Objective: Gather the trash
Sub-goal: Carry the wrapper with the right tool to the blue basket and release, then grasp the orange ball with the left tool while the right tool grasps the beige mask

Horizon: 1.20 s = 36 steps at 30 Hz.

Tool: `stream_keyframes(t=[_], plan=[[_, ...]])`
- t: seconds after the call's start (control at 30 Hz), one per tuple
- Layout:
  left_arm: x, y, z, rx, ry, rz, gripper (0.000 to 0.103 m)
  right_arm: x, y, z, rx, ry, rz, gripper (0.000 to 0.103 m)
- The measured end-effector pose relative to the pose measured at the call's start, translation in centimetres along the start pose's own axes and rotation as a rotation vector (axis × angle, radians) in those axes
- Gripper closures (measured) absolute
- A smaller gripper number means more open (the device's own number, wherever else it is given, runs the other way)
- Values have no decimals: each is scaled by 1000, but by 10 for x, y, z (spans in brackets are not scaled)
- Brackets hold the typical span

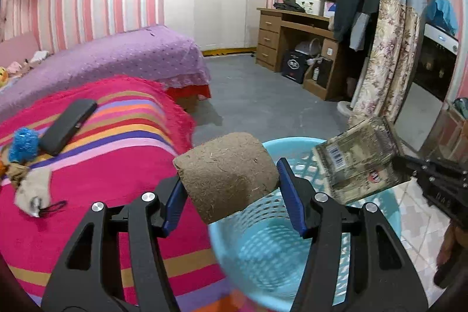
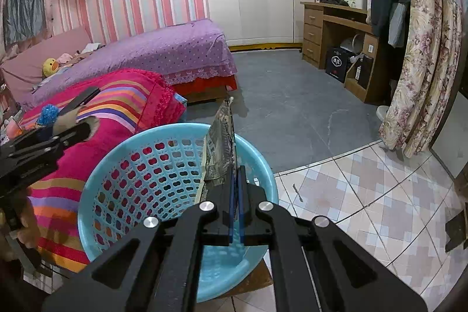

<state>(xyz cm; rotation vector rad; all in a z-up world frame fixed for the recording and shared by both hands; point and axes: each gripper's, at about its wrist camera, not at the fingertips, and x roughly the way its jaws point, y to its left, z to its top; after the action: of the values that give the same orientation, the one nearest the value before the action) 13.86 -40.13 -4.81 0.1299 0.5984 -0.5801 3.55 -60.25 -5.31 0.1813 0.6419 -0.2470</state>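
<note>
At centre frame the left tongs pinch a brown cardboard roll across its ends; it looks light, stiff yet crushable. The right tongs, pressed nearly together, nip a thin, floppy flattened wrapper by its lower edge over the blue basket.

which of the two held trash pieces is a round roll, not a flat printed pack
The brown cardboard roll in the left gripper; the right gripper pinches a flattened printed wrapper over the blue basket.

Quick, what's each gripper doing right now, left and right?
Left gripper: shut on the brown cardboard roll.
Right gripper: shut on the flattened printed packet, over the blue basket.
</note>
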Motion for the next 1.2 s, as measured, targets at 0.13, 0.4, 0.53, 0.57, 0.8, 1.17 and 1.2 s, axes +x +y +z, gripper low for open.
stream_keyframes(t=[0.13,0.4,0.53,0.57,0.8,1.17,1.2], plan=[[1,0,4,-4,4,-9,26,0,1,-2,0,3,-3,101],[-17,42,10,-69,-54,110,9,3,1,-3,-7,15,-11,101],[-30,67,5,-92,-71,175,9,8,4,-4,-15,32,-12,101],[-34,72,3,-94,-75,194,9,9,6,-3,-13,31,-15,100],[-81,101,-5,-88,-137,284,6,13,12,3,34,15,-51,52],[-186,179,-23,-104,-187,454,6,-24,84,27,52,-158,22,7],[-193,188,-25,-113,-184,464,6,-27,95,29,52,-169,48,7]])
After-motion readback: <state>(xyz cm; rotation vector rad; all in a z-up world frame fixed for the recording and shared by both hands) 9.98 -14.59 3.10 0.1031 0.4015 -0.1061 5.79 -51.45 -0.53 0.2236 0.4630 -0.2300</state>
